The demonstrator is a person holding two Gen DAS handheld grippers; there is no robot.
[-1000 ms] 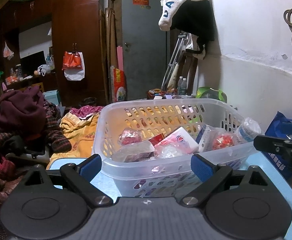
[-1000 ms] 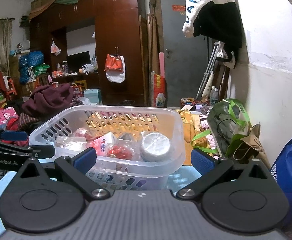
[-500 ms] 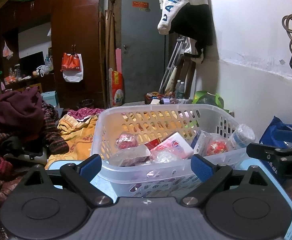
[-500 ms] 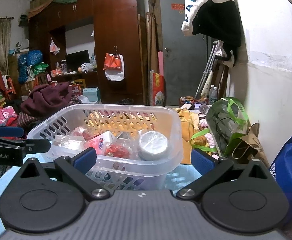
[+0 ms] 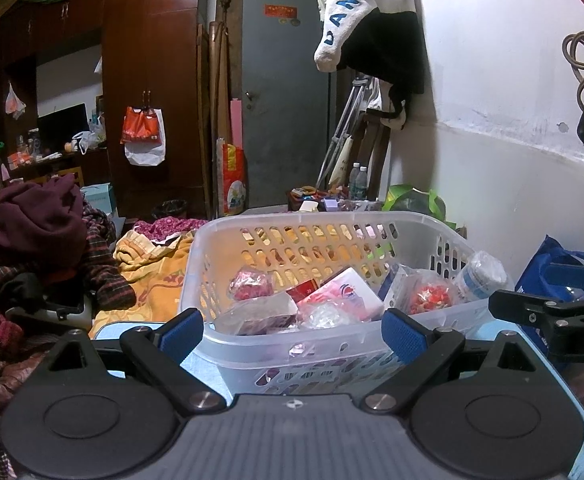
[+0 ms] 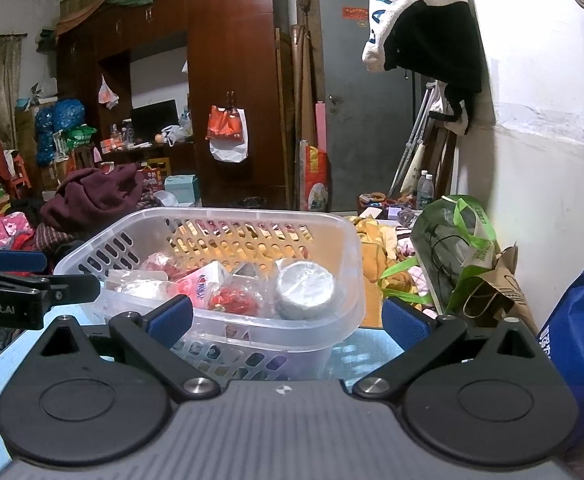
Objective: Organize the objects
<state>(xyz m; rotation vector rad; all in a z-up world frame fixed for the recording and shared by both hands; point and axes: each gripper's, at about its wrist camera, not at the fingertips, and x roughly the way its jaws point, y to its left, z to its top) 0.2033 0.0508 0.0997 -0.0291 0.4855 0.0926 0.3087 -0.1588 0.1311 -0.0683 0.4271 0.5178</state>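
From the left wrist, the left gripper [image 5: 293, 330] has its blue-padded fingers [image 5: 182, 330] spread wide with nothing between them, held just short of the white plastic basket [image 5: 276, 346]; the basket stands on the pale blue tabletop [image 5: 200, 370] and holds a pink-and-white packet [image 5: 345, 292], a crinkly red-wrapped bundle [image 5: 250, 282] near the back wall, a clear bag of red pieces [image 5: 431, 296] and a wrapped cylinder [image 5: 479, 276] leaning on the right rim; the right gripper's black finger [image 5: 531, 310] pokes in from the right, just beside the basket's corner.

From the right wrist, the right gripper [image 6: 288, 322] is likewise wide apart and empty, close in front of the basket [image 6: 292, 336]; the cylinder [image 6: 305, 290] shows a round foil-like end, possibly a roll in plastic; the left gripper [image 6: 36, 292] sits at the basket's left side; a green bag [image 6: 457, 246] and a brown paper bag [image 6: 501, 296] stand off to the right, beyond the tabletop [image 6: 355, 354].
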